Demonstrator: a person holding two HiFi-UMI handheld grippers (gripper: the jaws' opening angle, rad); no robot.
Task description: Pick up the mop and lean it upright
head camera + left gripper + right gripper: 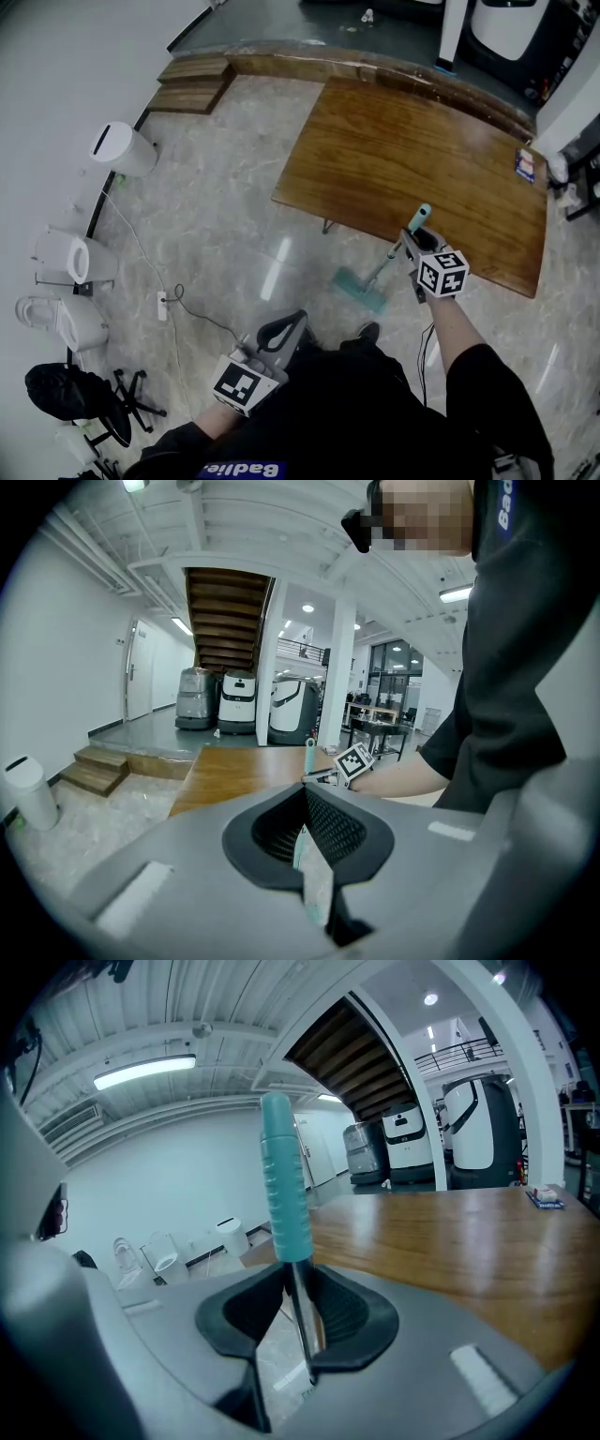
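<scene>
Mop (382, 267) stands close to upright at the near edge of the bench (403, 150), long axis running from floor to my hand. Its flat teal head (359, 289) rests on the floor (225, 216) in front of that edge, and its teal grip (423, 215) points up, tilted toward the bench top. My right gripper (410, 242) pinches the metal shaft just below the grip. My left gripper (281, 330) hangs well back from the bench, its pads pressed together on nothing.
</scene>
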